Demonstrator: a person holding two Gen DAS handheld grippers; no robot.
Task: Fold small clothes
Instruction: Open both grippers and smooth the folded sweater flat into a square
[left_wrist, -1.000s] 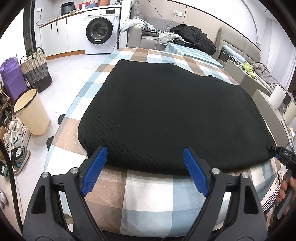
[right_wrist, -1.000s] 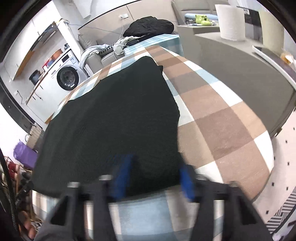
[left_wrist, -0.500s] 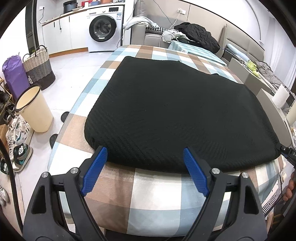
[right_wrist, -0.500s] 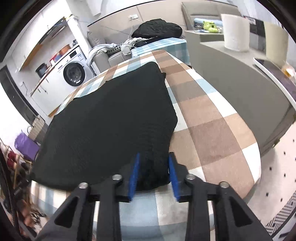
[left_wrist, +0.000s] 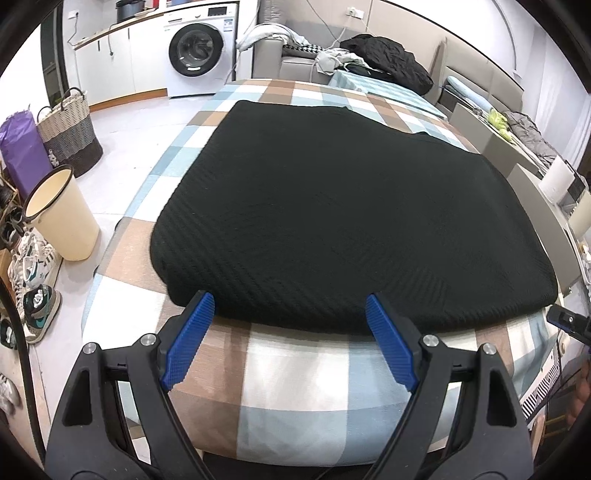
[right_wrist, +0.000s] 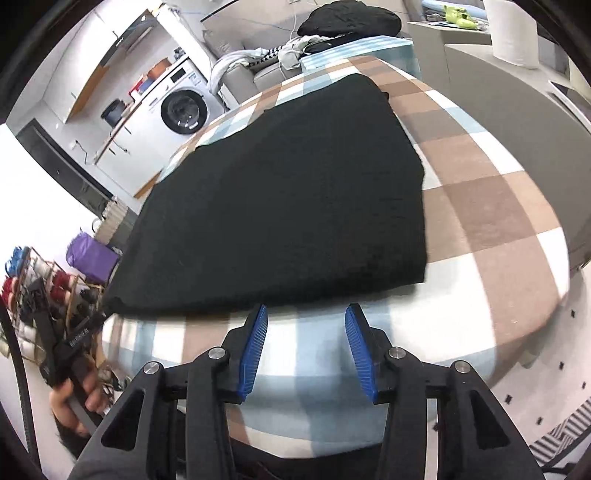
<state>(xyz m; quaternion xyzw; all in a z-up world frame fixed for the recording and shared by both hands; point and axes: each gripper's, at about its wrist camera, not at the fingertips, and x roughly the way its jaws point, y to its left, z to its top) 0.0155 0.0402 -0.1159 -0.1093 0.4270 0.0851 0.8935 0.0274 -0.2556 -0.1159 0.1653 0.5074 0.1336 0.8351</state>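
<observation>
A black knitted garment (left_wrist: 343, 206) lies folded flat on the checked table (left_wrist: 303, 373); it also shows in the right wrist view (right_wrist: 288, 199). My left gripper (left_wrist: 286, 332) is open and empty, its blue pads just at the garment's near edge. My right gripper (right_wrist: 304, 339) is open and empty, a little back from the garment's near right corner, over the checked table (right_wrist: 480, 229). The other gripper's body shows at each view's edge, the right one in the left wrist view (left_wrist: 569, 325) and the left one in the right wrist view (right_wrist: 74, 339).
A cream bin (left_wrist: 59, 214), a wicker basket (left_wrist: 70, 133) and shoes (left_wrist: 37, 280) stand on the floor left of the table. A washing machine (left_wrist: 199, 51) and a sofa with clothes (left_wrist: 384, 62) are behind. A grey counter with paper rolls (right_wrist: 513, 33) is to the right.
My right gripper was shut on the garment's near right corner half a second ago; it has opened and drawn back. My left gripper stayed open and drew back slightly.
</observation>
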